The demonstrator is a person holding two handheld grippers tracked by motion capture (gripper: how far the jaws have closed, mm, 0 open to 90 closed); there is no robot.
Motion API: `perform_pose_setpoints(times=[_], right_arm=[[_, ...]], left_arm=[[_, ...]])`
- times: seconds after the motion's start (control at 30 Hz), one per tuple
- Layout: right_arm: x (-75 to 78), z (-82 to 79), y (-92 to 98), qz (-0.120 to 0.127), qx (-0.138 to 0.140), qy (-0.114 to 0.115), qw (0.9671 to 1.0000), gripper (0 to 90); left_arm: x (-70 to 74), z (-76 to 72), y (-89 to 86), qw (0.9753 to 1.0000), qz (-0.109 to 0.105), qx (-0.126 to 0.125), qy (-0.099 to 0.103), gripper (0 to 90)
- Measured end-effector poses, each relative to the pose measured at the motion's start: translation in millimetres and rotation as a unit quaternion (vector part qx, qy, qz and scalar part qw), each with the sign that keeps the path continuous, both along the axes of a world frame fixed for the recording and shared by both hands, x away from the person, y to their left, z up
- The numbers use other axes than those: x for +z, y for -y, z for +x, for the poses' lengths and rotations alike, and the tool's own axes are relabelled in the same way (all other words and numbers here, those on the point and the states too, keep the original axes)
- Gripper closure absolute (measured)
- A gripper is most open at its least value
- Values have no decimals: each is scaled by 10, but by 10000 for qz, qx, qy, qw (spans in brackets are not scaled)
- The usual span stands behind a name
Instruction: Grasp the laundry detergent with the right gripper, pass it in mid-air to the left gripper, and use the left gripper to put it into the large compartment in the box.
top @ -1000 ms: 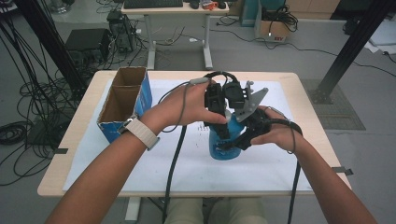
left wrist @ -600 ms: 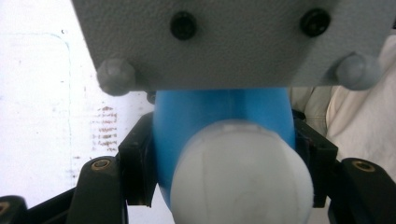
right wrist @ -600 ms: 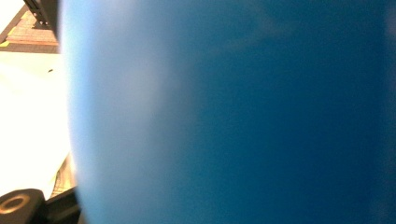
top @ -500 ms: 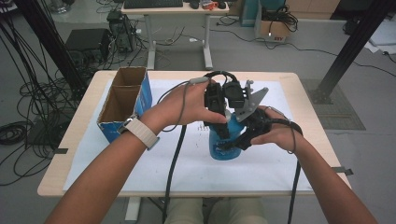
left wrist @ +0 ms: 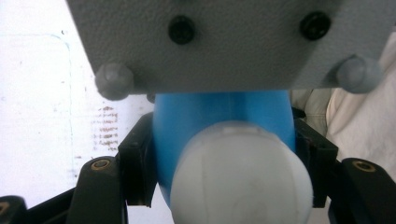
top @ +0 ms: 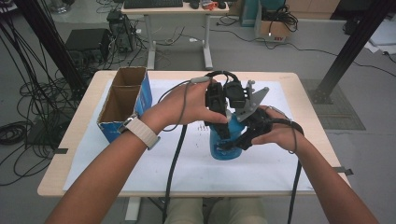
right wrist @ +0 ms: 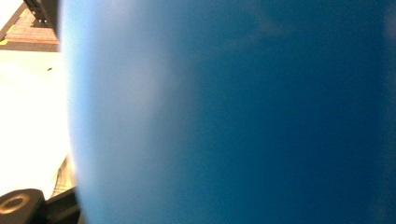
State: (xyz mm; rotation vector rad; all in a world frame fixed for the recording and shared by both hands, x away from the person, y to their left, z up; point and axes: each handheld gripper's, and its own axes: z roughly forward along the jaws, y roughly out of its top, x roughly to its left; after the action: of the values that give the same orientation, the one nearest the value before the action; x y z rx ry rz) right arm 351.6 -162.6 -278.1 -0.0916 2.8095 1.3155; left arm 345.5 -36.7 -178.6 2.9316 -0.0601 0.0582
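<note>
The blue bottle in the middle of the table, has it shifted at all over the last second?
No. In the high view the blue bottle stands the same way off from the cardboard box, gripped by both grippers.

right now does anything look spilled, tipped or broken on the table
Nothing stands out. The blue bottle stands upright on the white sheet, its white cap on, with both tongs at it. The open cardboard box sits squarely at the left; no spill shows.

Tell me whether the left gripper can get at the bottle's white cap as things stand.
Probably yes: the left gripper is already over the blue bottle, and its jaws flank the neck just behind the white cap. The right gripper holds the body lower down, clear of the cap.
</note>
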Motion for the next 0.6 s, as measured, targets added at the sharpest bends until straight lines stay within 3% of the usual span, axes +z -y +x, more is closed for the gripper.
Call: perform_pose_setpoints(times=[0.23,0.4,0.6], right_arm=[[2,-8,8,21,-26,23,10000,433],[0,-34,11,45,-84,-93,9999,432],[-9,-21,2,48,-59,-3,10000,432]], left_arm=[[0,-5,6,10000,-5,-2,-14,374],[2,-11,9,10000,25,-16,-1,374],[-3,-10,6,10000,14,-13,1,374]])
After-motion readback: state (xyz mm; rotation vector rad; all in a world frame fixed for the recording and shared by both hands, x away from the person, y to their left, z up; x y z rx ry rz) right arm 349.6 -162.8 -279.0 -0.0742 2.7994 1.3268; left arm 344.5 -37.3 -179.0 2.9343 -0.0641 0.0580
